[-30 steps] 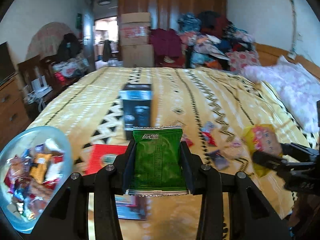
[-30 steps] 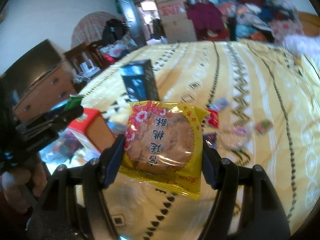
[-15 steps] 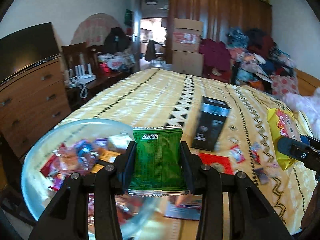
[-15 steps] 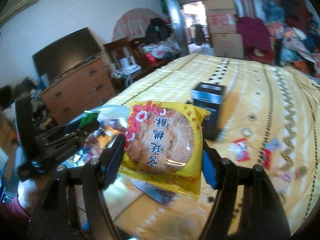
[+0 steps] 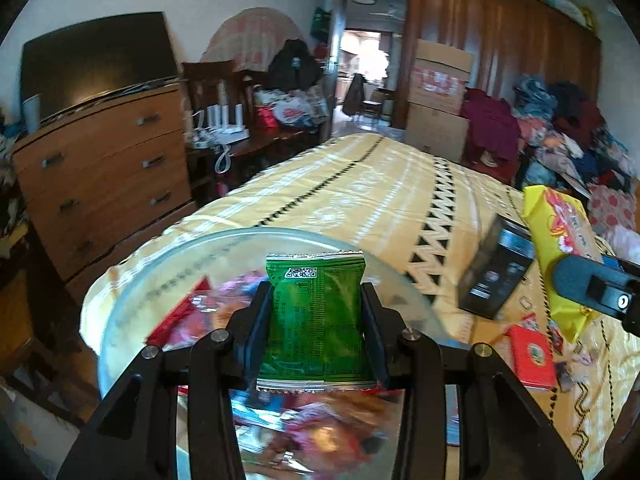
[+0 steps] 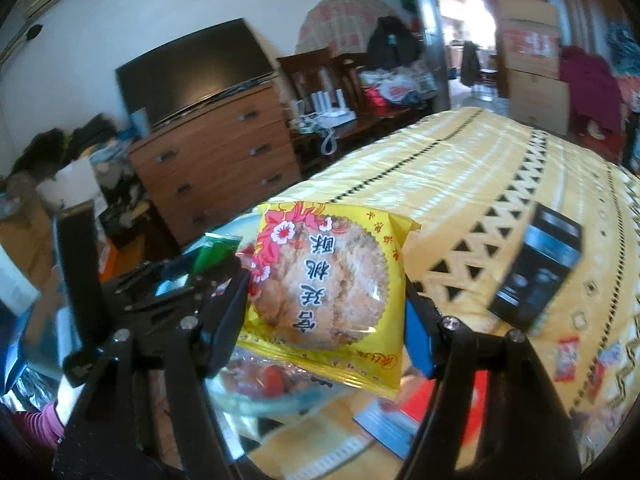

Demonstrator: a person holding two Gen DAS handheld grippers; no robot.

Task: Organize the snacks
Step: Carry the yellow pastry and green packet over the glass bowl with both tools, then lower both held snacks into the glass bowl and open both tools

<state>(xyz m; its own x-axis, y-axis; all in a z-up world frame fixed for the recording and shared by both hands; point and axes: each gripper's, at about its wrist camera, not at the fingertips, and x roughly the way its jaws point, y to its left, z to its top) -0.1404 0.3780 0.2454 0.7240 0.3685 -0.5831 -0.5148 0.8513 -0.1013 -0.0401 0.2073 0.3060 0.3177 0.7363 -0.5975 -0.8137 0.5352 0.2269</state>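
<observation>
Left hand-held gripper (image 5: 316, 320) is clenched on the green snack packet (image 5: 316, 316), held upright w/ the clear bowl (image 5: 160, 280) right beneath and behind it, rim running from 9 to 2 o'clock round the packet. Bowl already has mixed wrappers in it. Best move, I'd judge: lower packet past the rim toward centre, then let go, so it doesn't slide off the edge onto the bed (image 5: 360, 184). Right hand-held gripper (image 6: 326, 292) grasps the yellow cookie pack (image 6: 324, 280), w/ the bowl's near edge below it at 6 o'clock; drop it second, avoid gripper clash. Farther off at 3 o'clock, black box (image 5: 496, 272), red box (image 5: 532, 356) and loose candies (image 6: 566, 358) wait on the bed.
</observation>
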